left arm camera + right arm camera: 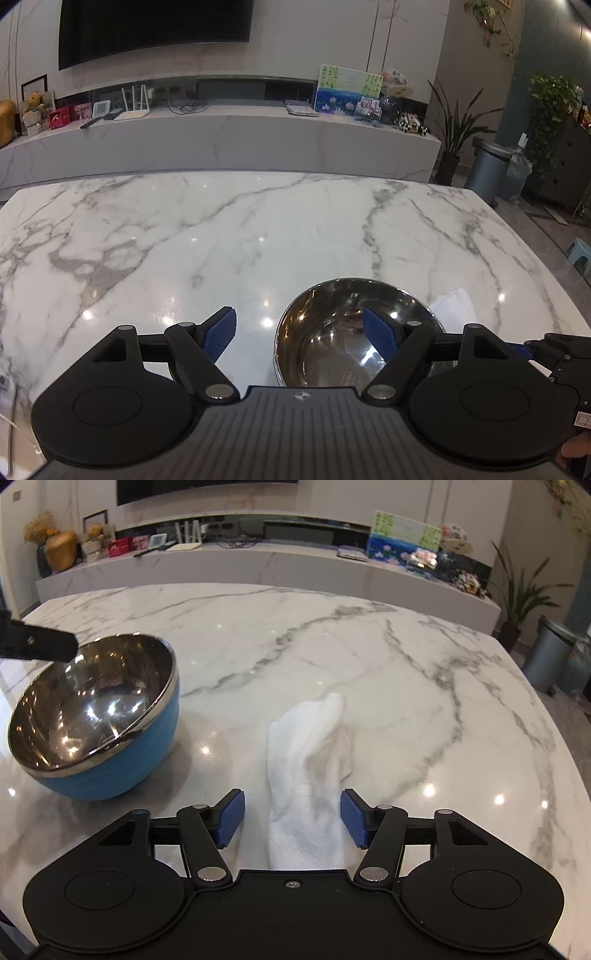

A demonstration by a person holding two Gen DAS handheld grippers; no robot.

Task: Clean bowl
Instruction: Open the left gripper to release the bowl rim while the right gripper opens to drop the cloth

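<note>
- Right wrist view shows one bowl (92,716) on the table (332,646). It is blue outside and shiny metal inside.
- It sits tipped, with its open side leaning toward the camera.
- One white cloth (306,775) lies on the table just beside the bowl, to its right.
- I think the bowl is hard and light. Its shiny inside looks slippery, so it may slide or spin when rubbed.
- A good place to hold it is the rim, with one finger inside and one outside.
- I think the cloth is soft and floppy. It bends when picked up, so grab it at the thick bunched part near the fingers.
- The right gripper (291,819) has its fingers open. The cloth lies between them, but the pads do not press on it.
- The left gripper (299,334) has its fingers open wide too. One finger (380,338) hangs over the inside of the bowl (332,354), and the other is over the bare table (221,221). It holds nothing.
- Count: one bowl, one cloth, two grippers.
- The inside of the bowl looks clean and shiny, with no crumbs I can see.
</note>
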